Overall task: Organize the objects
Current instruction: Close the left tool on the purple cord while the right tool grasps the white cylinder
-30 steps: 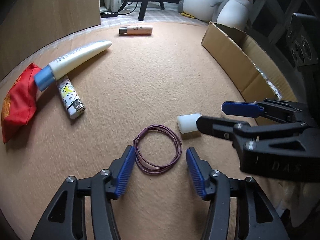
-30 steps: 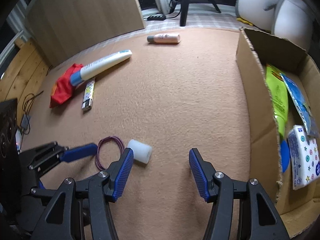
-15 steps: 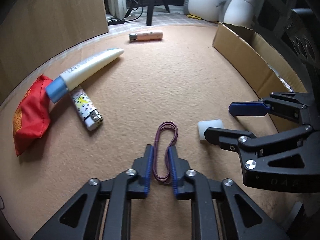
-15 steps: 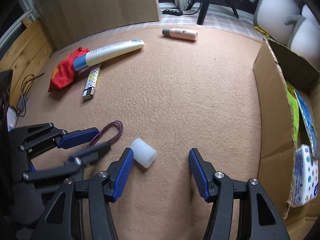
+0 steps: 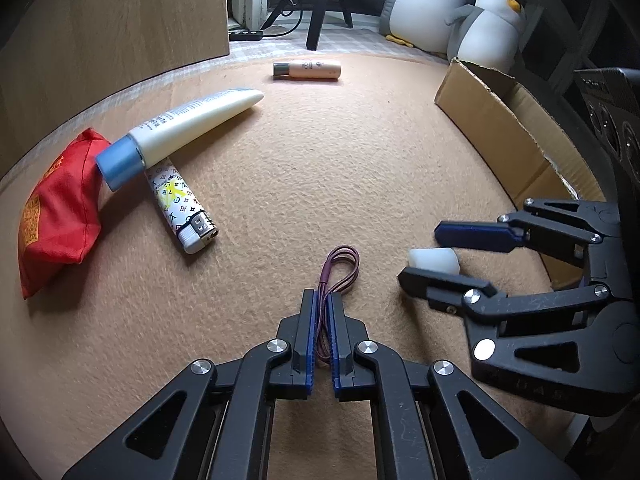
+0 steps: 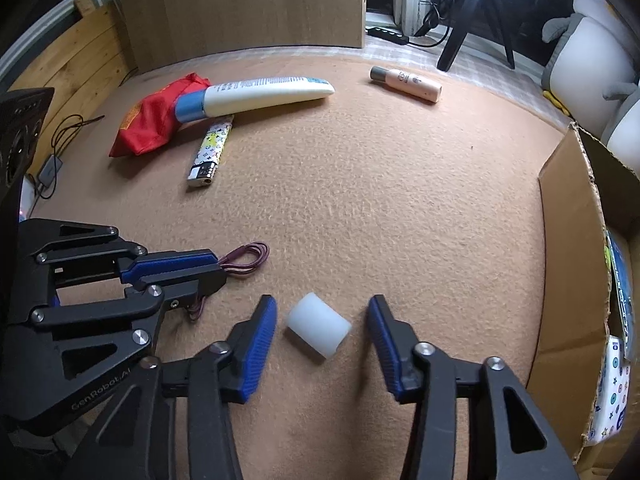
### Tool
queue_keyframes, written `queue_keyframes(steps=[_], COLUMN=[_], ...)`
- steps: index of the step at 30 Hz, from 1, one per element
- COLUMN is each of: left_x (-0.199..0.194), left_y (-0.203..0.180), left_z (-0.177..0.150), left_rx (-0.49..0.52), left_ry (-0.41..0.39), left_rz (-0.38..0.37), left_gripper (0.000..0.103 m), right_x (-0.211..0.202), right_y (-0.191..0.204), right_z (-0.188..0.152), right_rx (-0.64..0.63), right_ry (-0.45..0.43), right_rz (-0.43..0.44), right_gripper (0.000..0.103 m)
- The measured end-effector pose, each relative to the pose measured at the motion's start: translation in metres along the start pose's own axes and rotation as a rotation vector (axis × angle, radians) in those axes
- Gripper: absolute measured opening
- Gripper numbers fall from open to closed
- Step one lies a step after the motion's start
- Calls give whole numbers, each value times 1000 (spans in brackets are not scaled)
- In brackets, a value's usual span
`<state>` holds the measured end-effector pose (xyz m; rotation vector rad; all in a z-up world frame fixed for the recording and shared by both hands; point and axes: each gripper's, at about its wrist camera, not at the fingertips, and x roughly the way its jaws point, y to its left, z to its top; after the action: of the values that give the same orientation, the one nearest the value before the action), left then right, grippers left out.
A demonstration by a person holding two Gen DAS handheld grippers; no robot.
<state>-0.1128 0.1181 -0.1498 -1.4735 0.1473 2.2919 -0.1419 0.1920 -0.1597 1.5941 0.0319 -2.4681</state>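
Observation:
A purple elastic band (image 5: 341, 261) lies on the tan felt mat, squeezed into a narrow loop. My left gripper (image 5: 323, 300) is shut on its near end; from the right wrist view the left gripper (image 6: 218, 270) holds the band (image 6: 250, 258) at the left. A white plastic cylinder (image 6: 318, 330) lies on its side between the fingers of my right gripper (image 6: 322, 305). Those jaws are closing, with a gap still on each side of the cylinder. In the left wrist view the right gripper (image 5: 422, 255) straddles the same cylinder (image 5: 436, 261).
A white tube with a blue cap (image 5: 180, 128) rests on a red pouch (image 5: 56, 216) and a patterned lighter (image 5: 180, 204) at the left. A peach bottle (image 5: 308, 70) lies far back. An open cardboard box (image 6: 568, 260) with packets stands right. Plush penguins (image 5: 488, 28) sit behind.
My left jaws closed on the band, pinching the round loop flat. My right gripper slid left until the white cylinder sat between its fingers, and its jaws narrowed.

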Motion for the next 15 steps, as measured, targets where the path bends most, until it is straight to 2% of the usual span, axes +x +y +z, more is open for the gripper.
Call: queue_keyframes(steps=[6, 15], left_x=[1, -11], left_y=[4, -1], left_z=[-1, -7], left_rx=[-35, -48], left_ry=[2, -8], left_rz=[-17, -31], left_gripper=[5, 5], right_x=[-3, -25], right_y=[-3, -11], right_z=[-5, -6], right_rx=[12, 65], right_ry=[6, -44], right_rz=[18, 57], right_gripper=[24, 20])
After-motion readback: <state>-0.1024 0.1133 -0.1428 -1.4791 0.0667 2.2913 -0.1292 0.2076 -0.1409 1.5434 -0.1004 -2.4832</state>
